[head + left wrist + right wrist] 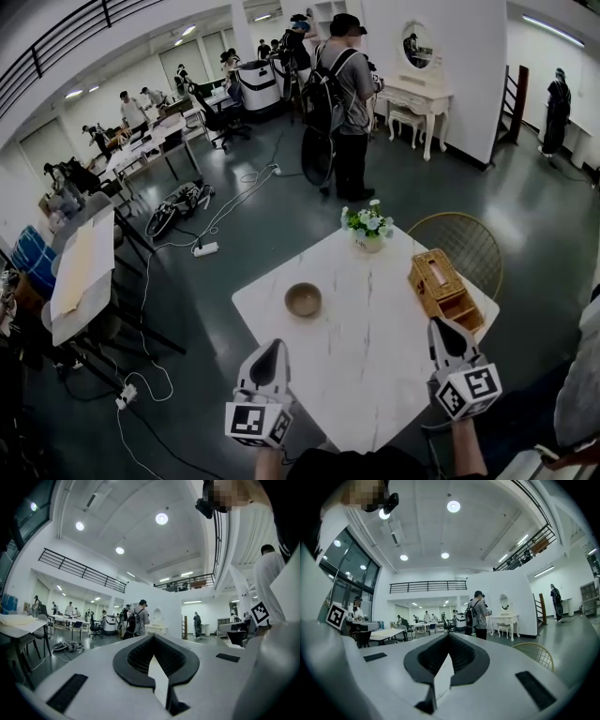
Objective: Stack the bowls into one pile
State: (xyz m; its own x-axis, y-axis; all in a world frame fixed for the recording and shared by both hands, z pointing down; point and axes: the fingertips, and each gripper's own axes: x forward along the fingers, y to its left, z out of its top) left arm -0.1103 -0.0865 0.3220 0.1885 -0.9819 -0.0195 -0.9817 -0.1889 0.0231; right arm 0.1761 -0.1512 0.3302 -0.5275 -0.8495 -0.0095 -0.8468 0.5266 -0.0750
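My left gripper [274, 349] and right gripper [441, 326] are both closed on nothing. In each gripper view the 2 black ribbed pads meet at their tips, with a spade-shaped hollow behind them in a smooth white shell. I hold both about level over the near part of the table [375, 394], pointing away from me. A marker cube sits at the back of each, and my hands are just behind those.

The table is a white slab with faint grey veins, like marble. The 1 bowl [303, 300] I can see is round, shallow and brown with a dull finish. It is empty and stands on the table ahead of my left gripper, a little to its right and clear of the tips. Just ahead of my right gripper lies a rectangular woven wicker box [445, 289]. I cannot tell what is in it. Farther ahead, between the 2 grippers, a small pot [367, 242] holds white flowers. Beyond the box stands a round wire chair [469, 246].
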